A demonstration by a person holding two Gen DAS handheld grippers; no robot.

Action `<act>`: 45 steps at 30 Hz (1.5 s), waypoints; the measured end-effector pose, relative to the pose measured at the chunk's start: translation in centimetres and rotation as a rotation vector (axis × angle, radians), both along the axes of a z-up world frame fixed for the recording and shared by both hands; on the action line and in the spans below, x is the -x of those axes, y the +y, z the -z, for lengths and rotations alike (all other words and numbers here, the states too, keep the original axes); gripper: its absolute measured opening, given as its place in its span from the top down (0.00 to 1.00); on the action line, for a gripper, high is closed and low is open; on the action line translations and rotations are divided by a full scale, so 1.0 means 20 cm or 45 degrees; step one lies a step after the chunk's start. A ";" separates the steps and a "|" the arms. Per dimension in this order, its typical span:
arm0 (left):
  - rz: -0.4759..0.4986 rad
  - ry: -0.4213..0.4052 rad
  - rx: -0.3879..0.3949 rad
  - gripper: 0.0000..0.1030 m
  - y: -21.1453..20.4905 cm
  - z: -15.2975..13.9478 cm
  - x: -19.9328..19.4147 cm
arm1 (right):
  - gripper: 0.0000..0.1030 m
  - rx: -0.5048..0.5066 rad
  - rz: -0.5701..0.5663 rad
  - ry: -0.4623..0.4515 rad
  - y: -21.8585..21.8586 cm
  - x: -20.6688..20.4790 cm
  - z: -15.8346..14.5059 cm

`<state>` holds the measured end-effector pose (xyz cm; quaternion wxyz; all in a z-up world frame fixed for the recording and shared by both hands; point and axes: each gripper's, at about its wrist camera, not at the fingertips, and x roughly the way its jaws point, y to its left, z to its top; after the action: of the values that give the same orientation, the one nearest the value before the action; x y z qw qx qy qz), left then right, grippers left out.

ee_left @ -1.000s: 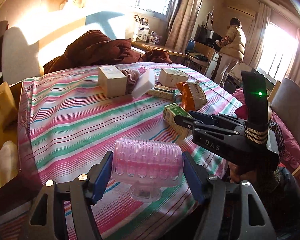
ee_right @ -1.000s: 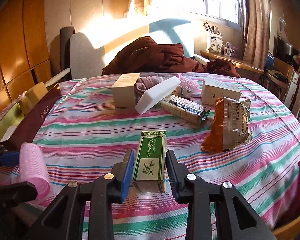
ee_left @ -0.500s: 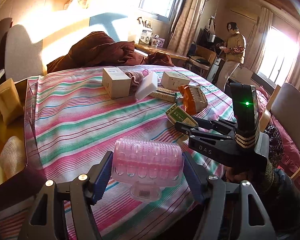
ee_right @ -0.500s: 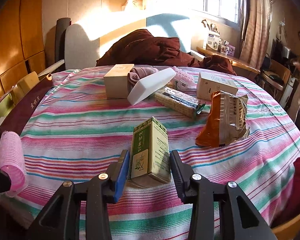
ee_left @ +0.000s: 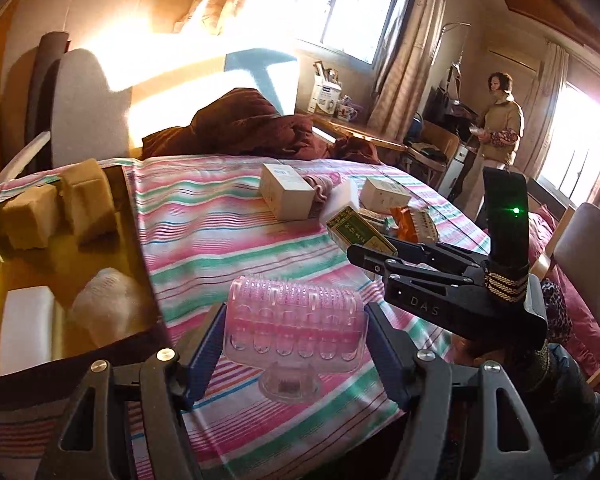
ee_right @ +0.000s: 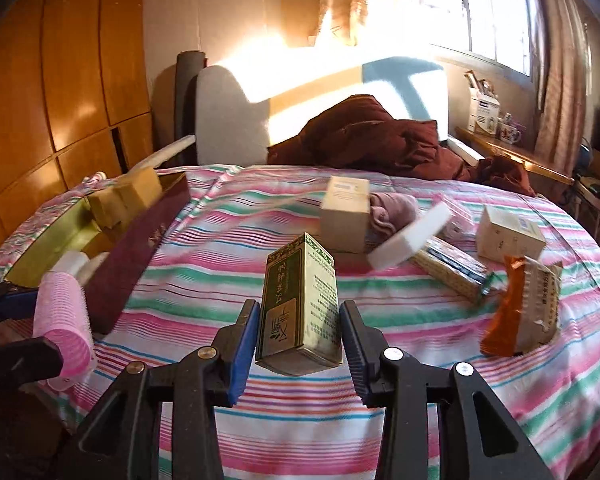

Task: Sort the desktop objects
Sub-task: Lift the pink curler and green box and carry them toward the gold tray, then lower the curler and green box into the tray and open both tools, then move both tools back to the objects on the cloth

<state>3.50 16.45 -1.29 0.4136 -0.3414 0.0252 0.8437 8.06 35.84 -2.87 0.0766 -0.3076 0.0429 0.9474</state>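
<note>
Sunlit from windows at the back, the room holds a round table under a pink, green and white striped cloth (ee_right: pixel 204 280); a person in a tan jacket (ee_left: pixel 500 128) stands far off by the right-hand window. At the table's left edge a long dark-red box with a gold lining (ee_right: pixel 140 248) lies open, tan blocks and white pieces already seen inside it.

The left gripper (ee_left: pixel 296 340) is pinched on a pink, ridged plastic hair roller (ee_left: pixel 296 320), held sideways above the near edge, just beside that box; the roller is judged light, hollow and springy, so it is best taken across its ends, as now, with gentle pressure, lest it be crushed or rolled out.

The right gripper (ee_right: pixel 298 344) is pressed against the lower flanks of a tall green and cream cardboard carton (ee_right: pixel 300 304), lifted clear of the cloth and tilted; the carton is judged light, stiff but dentable, its printed faces smooth and somewhat slippery, so a hold nearer its middle would be steadier.

Toward the far edge remain a cream cardboard box (ee_right: pixel 346 212), a white foam block (ee_right: pixel 410 240) and an orange foil packet (ee_right: pixel 520 304).
</note>
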 end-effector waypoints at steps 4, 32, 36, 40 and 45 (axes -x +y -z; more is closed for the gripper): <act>-0.164 0.033 0.004 0.33 -0.22 -0.04 0.10 | 0.60 0.018 -0.174 0.031 -0.21 0.12 -0.07; -0.694 -0.079 0.225 0.32 -0.94 0.18 0.70 | 0.55 0.177 -0.484 -0.209 -0.82 0.94 0.03; -0.729 -0.069 0.165 0.32 -0.96 0.14 0.65 | 0.49 0.220 -0.485 -0.170 -0.79 0.90 0.01; -0.713 -0.037 0.087 0.32 -0.96 0.08 0.58 | 0.48 0.238 -0.465 -0.128 -0.76 0.83 -0.02; -0.608 0.000 0.020 0.32 -0.87 0.01 0.49 | 0.43 0.240 -0.395 -0.039 -0.65 0.68 -0.06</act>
<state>-6.38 -0.87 -1.41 0.1997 -0.3409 -0.0497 0.9173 -5.44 22.74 -1.61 -0.0989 -0.3309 0.0823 0.9348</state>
